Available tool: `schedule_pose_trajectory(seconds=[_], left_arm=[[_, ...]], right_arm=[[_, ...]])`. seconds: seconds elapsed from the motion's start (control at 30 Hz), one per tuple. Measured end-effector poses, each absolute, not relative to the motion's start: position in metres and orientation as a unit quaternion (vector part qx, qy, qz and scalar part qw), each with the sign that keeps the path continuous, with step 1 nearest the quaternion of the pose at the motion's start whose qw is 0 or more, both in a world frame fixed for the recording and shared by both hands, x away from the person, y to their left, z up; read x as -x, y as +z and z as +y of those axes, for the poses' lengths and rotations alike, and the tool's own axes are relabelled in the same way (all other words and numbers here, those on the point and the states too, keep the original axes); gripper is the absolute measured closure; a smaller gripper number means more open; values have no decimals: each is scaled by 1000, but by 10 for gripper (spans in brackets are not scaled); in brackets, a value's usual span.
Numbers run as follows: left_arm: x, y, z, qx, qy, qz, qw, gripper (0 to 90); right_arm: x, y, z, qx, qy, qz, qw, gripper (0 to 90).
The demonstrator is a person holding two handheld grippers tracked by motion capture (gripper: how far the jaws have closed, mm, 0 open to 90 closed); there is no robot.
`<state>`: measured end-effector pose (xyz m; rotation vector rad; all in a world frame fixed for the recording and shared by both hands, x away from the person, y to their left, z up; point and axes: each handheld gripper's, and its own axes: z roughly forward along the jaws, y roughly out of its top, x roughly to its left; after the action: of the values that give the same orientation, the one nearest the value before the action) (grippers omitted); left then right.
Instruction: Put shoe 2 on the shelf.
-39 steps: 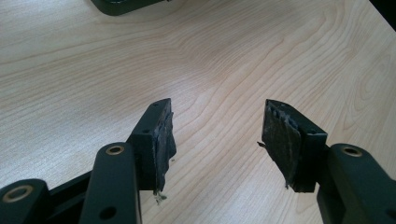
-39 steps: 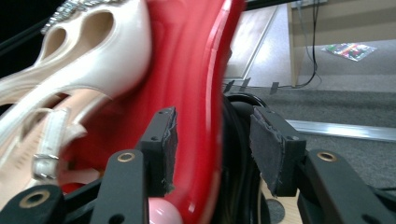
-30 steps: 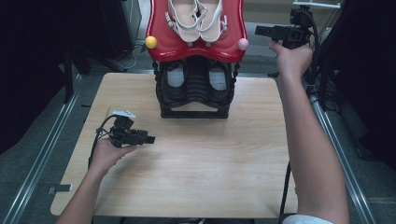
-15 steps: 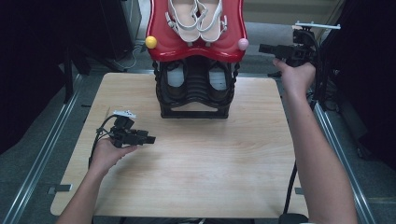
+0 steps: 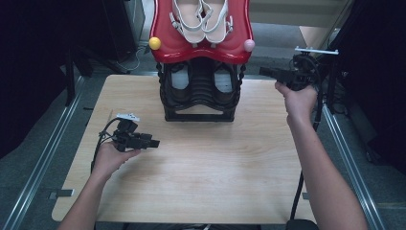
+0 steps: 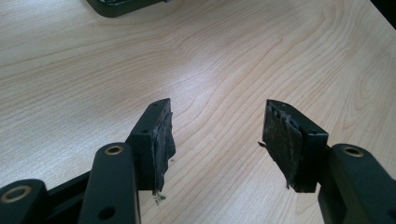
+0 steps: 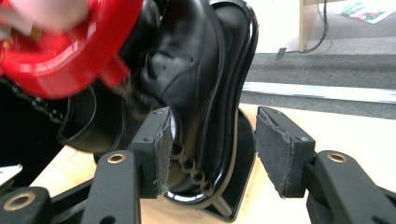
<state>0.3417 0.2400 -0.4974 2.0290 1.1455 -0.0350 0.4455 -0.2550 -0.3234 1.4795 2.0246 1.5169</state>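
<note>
Right claw point(image 5: 266, 72) has dropped from beside the red top tray to the rack's lower shelf.
Its jaws, just opening further, stand apart and empty near the black shoe point(image 7: 187, 79) in the black shoe rack point(image 5: 199, 103) at the desk's point(image 5: 215, 167) far edge; left claw point(image 5: 154, 143) gapes empty, low over the desk.

**Colours on the shoe rack and table**

Rack point(image 5: 198, 103): black lower tier, glossy red top tray point(image 5: 167, 45). Sandals point(image 5: 201, 19) on the tray white. Knobs: yellow ball point(image 5: 154, 43) left, pink ball point(image 5: 249, 45) right. Black shoes point(image 7: 187, 79), shiny. Table point(image 5: 215, 167) pale wood, wavy grain. Gripper pads point(image 6: 280, 140) dark grey.
</note>
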Motion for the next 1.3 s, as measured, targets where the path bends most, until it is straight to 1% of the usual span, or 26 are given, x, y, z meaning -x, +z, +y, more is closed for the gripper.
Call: schedule_pose_trajectory(seconds=[0.37,0.43,0.73,0.93,1.2,1.3], left_arm=[[-342,-497,240,-802,-14,450,392,429],[-342,-497,240,-803,-14,449,391,429],[-342,-497,238,-803,-13,449,392,427],[-342,-497,237,-803,-15,449,391,426],[-342,-498,236,-803,-16,449,392,423],[-342,-498,235,-804,-16,449,390,422]], right_arm=[[-430,-362,-246,-490,510,702,83,470],[-425,-367,-241,-482,504,711,92,469],[-405,-391,-226,-463,506,725,64,456],[-389,-410,-219,-453,509,729,59,458],[-368,-438,-206,-442,502,742,31,457],[-361,-444,-201,-437,501,746,30,457]])
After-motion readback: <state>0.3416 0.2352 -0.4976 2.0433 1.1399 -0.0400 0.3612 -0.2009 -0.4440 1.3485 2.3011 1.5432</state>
